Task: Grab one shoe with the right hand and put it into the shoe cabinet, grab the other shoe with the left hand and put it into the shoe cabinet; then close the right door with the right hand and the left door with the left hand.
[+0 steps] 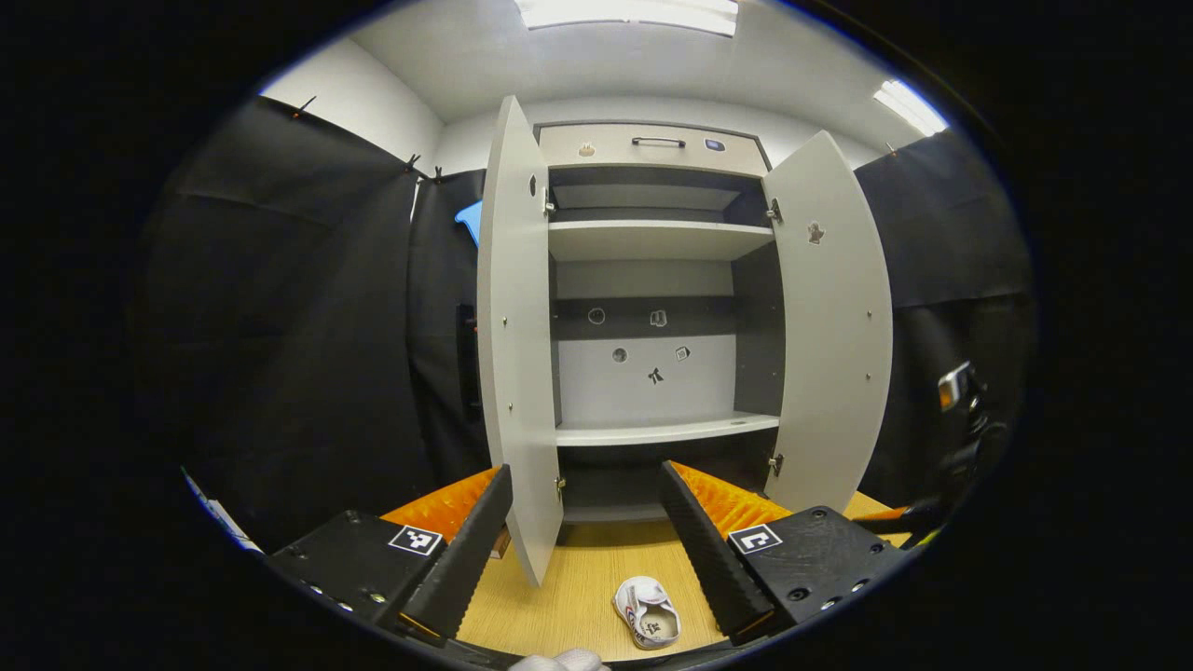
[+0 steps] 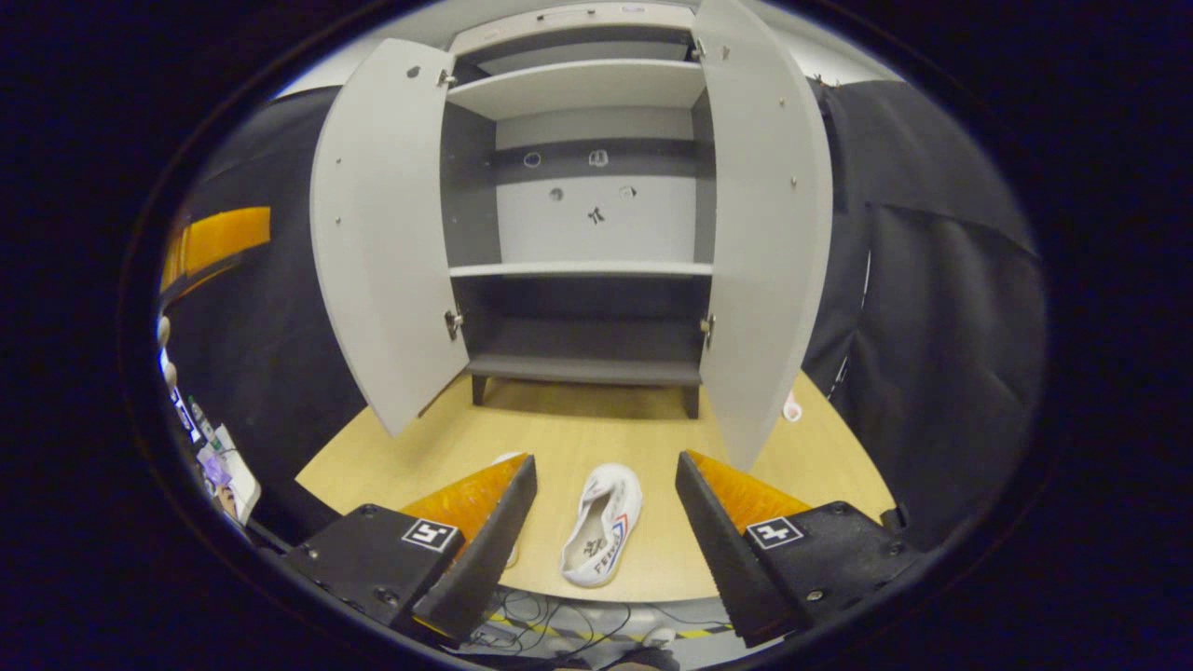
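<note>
With both tools gaping, we see the white shoe (image 2: 601, 524) lying just ahead between the right tool (image 2: 606, 522) fingers, its long axis pointing toward the shoe cabinet (image 2: 582, 270).

We see a pale grey shoe cabinet (image 2: 578, 270) with a dark grey interior, on a light wood-grain table (image 2: 596, 438) — and a white shoe (image 2: 601, 522) with red and blue stripes.
</note>
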{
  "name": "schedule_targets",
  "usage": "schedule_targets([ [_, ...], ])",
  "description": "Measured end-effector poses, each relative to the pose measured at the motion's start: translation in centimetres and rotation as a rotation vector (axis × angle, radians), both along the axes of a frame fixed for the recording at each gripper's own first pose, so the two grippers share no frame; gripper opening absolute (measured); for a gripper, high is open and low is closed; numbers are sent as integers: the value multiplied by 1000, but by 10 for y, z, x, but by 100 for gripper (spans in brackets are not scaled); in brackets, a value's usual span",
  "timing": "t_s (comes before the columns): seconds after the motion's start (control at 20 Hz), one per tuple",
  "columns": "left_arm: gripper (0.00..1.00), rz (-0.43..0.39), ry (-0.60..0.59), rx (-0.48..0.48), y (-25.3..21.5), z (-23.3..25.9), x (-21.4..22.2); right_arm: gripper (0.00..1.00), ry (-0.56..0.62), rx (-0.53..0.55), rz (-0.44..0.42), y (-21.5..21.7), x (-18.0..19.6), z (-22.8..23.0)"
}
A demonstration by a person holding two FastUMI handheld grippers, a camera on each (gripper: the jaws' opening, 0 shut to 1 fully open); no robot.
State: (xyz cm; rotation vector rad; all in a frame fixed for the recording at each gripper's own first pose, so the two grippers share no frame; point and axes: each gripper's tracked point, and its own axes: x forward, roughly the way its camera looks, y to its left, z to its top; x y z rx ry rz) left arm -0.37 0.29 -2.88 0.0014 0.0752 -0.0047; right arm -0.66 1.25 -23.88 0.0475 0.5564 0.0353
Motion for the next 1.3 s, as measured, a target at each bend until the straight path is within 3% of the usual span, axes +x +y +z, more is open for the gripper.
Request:
schedule_targets([
  [0.35, 96, 30, 43, 13, 11, -11, -4, 84, 217, 76, 37, 32, -3, -108],
  [0.65, 96, 64, 39, 47, 17, -10, -6, 78, 264, 50, 41, 46, 30, -154],
  [0.8, 96, 82, 54, 62, 23, -11, -8, 77, 272, -35, 58, 42, 52, -175],
  [1.0, 96, 112, 60, 79, 32, -12, -4, 77, 312, -28, 27, 39, 74, -202],
  [1.1, 100, 118, 62, 69, 30, -14, 0, 74, 316, -20, 14, 39, 86, -209],
  [1.3, 96, 111, 54, 50, 24, -14, 9, 65, 307, -11, 8, 39, 112, -215],
])
